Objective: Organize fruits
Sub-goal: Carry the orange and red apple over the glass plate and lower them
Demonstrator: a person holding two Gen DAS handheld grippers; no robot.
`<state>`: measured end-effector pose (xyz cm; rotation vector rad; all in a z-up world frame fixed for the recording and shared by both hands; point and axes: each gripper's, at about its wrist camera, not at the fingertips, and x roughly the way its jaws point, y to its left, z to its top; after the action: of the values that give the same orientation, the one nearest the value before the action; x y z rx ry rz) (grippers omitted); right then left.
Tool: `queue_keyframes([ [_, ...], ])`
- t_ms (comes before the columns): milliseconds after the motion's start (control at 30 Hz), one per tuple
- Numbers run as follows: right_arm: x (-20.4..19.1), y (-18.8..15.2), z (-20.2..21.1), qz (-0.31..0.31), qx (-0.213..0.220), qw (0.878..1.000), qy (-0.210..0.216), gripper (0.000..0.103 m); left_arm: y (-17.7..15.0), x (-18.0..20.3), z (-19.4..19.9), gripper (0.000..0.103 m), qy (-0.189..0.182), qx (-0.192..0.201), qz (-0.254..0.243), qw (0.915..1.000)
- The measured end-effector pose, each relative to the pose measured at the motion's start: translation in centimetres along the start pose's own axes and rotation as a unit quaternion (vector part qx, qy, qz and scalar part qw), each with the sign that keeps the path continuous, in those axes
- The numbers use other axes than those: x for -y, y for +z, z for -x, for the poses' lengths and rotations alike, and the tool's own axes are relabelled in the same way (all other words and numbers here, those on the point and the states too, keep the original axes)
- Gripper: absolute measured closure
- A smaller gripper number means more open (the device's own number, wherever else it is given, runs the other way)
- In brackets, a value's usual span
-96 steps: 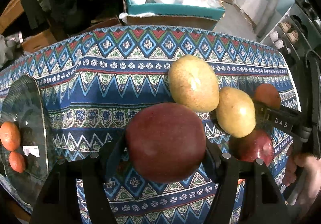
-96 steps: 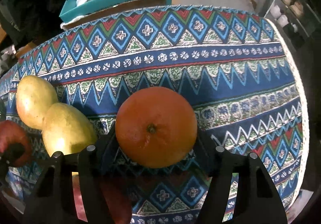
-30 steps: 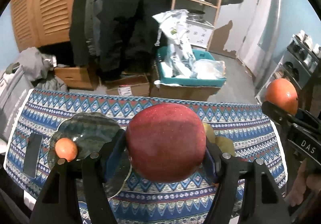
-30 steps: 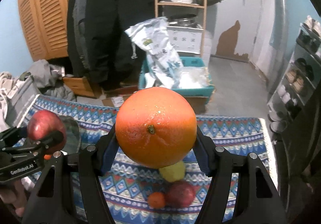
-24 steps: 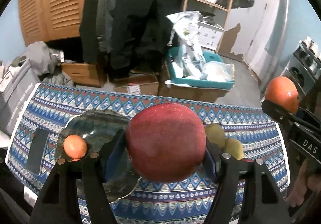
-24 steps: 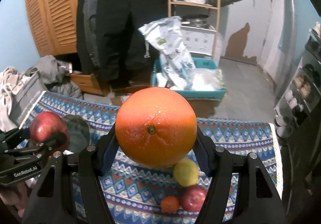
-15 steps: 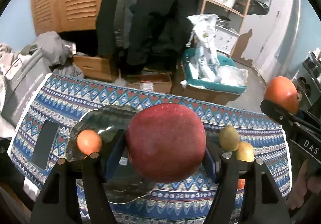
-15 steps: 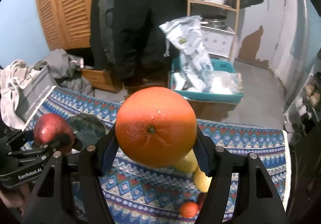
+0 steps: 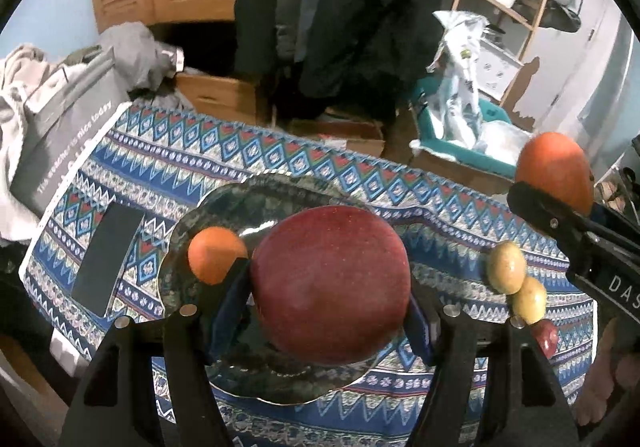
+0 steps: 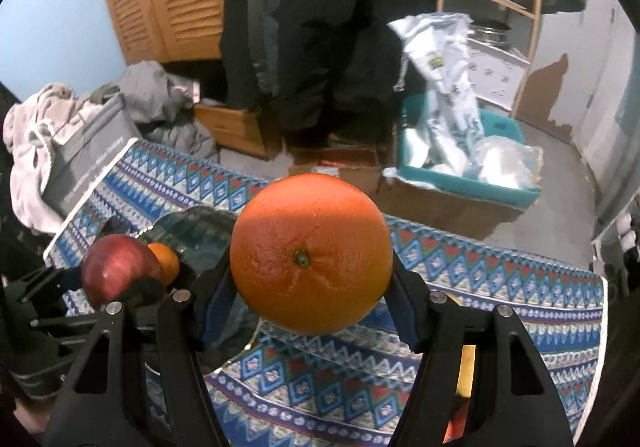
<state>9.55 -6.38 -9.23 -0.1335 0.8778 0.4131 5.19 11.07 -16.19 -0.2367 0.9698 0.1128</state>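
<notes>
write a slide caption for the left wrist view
Left gripper holds a red apple above a dark glass plate with one small orange, right gripper's large orange alongside.

Plate centre behind red apple

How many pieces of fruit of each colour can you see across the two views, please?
Red: 2, the apple in the left hand-held gripper and a small one on the cloth.
Orange: 2, the orange in the right hand-held gripper and a small one on the plate.
Yellow: 2.
Total: 6.
</notes>
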Motion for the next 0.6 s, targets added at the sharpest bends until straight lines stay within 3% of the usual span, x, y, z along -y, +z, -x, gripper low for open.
queue_keyframes([
  [600,-4.5,-1.0,-8.6,0.012,-0.079,0.996,0.038,0.036,-3.0,-3.7,-5.8,0.032,0.026,-0.084,0.031,0.9956],
])
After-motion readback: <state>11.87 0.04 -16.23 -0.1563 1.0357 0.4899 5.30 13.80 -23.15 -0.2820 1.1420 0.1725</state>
